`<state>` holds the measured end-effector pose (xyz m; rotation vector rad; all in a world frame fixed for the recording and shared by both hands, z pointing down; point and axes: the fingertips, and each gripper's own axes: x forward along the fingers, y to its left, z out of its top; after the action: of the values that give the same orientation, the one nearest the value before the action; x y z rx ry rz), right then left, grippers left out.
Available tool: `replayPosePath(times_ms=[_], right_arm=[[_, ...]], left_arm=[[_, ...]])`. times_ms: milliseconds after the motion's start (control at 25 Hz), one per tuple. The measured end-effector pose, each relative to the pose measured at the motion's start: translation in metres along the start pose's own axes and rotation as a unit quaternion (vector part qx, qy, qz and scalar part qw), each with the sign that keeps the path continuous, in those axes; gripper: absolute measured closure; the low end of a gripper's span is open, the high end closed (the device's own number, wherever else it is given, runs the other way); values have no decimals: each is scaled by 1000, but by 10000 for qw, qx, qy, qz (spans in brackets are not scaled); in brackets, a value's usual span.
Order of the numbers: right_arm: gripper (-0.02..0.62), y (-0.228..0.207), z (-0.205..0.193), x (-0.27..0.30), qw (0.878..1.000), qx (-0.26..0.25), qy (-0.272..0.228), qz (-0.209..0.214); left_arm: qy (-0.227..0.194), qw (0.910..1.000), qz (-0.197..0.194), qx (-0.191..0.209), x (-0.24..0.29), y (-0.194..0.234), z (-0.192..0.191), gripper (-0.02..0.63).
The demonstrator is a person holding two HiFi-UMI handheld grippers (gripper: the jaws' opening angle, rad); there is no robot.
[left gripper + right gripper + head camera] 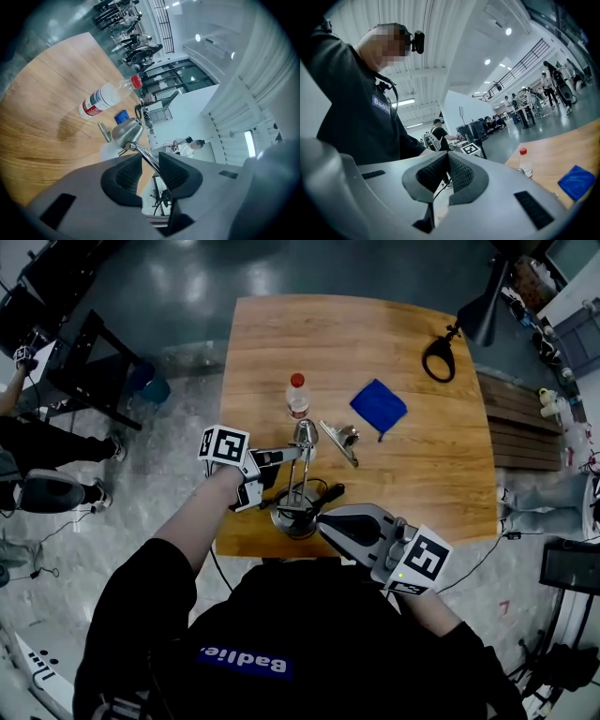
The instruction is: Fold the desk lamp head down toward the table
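**Left jaws loose around the lamp arm, right jaws closed by the base**

Nearest the person's black sweater (309,634), the right gripper (323,521) sits just to the right of the desk lamp (298,479), with its tip close by the lamp's round base (292,518). The right gripper view shows its two pads meeting at the tips (446,157) with nothing clamped between them. Whether the tip touches the base cannot be told.

The lamp stands at the near edge of the wooden table (422,484). A black cord (330,491) lies just to the right of the base.

The left gripper (291,455) reaches in from the lamp's left, higher up its stem. In the left gripper view (150,161) the jaws stand apart, released. The thin metal lamp arm (149,159) passes through the gap close to one pad but is not squeezed.

The silver lamp head (305,433) sits at the end of that arm, beyond the base.

Just past the head stands a clear water bottle (297,397) with a red cap. A small silvery metal piece (339,440) lies to the right of the head, and a blue cloth (379,407) lies further right. A black loop-shaped object (439,357) rests well away, toward the far right corner.
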<state>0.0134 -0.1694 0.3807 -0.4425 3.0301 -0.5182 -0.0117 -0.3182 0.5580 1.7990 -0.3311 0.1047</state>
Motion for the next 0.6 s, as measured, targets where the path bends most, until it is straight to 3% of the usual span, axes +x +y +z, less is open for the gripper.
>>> replayPosePath(times_ms=[600], right_arm=[[589, -12, -5, -4, 9998, 78, 11, -187]], left_arm=[[256, 9988, 114, -408, 8, 32, -15, 468]])
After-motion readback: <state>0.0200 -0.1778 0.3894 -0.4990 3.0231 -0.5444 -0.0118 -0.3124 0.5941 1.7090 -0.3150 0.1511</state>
